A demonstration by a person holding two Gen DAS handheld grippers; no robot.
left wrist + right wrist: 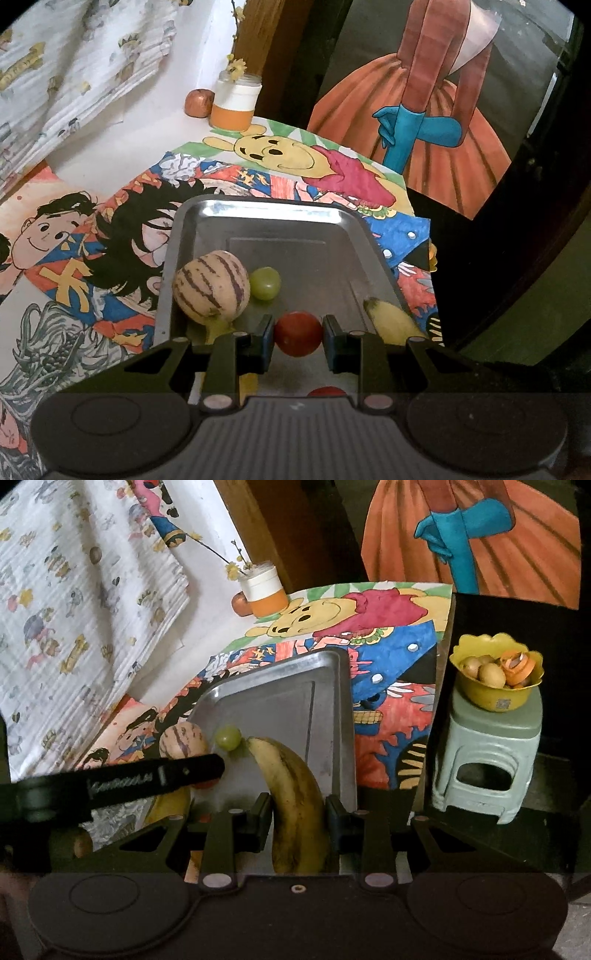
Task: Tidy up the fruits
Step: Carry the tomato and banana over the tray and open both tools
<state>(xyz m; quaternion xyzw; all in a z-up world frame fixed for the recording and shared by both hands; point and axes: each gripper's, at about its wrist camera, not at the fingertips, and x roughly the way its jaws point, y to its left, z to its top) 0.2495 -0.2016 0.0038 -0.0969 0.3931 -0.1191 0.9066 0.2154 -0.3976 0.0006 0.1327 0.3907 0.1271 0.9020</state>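
Note:
A metal tray (258, 212) lies on drawings on the table; it also shows in the right wrist view (332, 709). In it sit a striped melon (210, 286), a green grape (264, 282) and a banana (393, 321). My left gripper (298, 334) is shut on a red tomato (297, 333) just above the tray's near end. My right gripper (298, 816) is shut on the banana (291, 797), which lies over the tray. The left gripper's arm (122, 781) crosses the right wrist view in front of the melon (181, 740) and next to the grape (228, 737).
A white and orange jar (236, 103) with a flower twig and an apple (198, 102) stand at the back of the table. A yellow bowl of fruit (495, 672) sits on a pale stool (487, 753) to the right. Another red fruit (327, 391) peeks out under my left gripper.

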